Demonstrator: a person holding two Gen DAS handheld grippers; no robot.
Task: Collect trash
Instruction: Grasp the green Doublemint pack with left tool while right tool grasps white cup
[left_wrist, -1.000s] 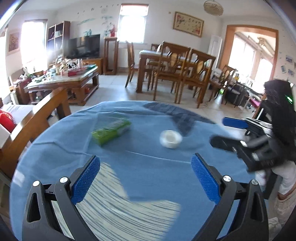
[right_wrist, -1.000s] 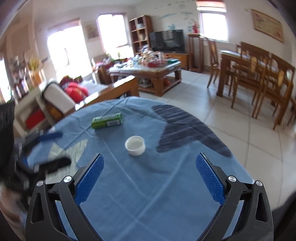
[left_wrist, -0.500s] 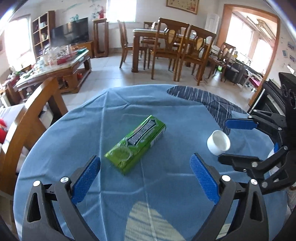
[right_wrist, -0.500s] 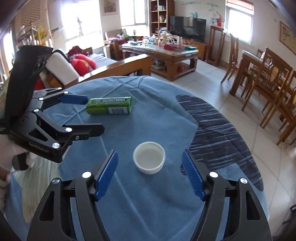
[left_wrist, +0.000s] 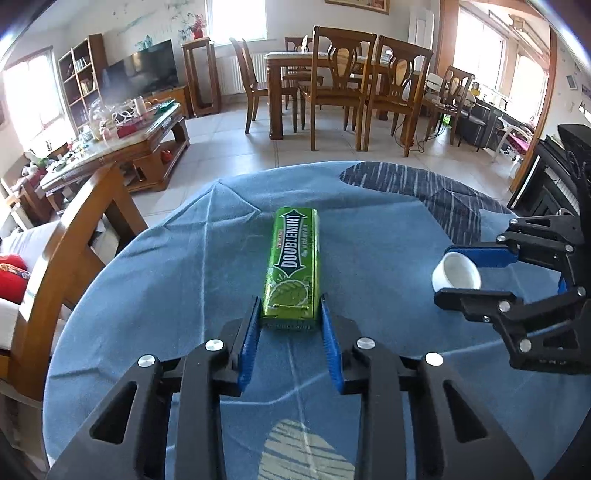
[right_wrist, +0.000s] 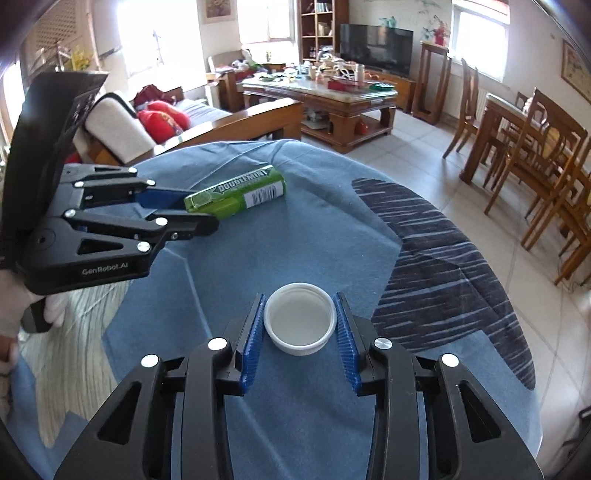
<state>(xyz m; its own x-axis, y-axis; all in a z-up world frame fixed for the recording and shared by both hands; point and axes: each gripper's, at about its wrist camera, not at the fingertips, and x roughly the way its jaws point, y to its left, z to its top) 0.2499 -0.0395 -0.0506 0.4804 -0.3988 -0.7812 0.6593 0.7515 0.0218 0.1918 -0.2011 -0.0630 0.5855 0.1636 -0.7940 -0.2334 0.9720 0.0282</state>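
Blue cloth covers the round table in a living room. Both grippers' jaws have just been closing: the left gripper clamps the near end of the green gum pack, and the right gripper clamps the white cap. Grasping looks finished; next, lift both clear toward a bin, which is not in view.
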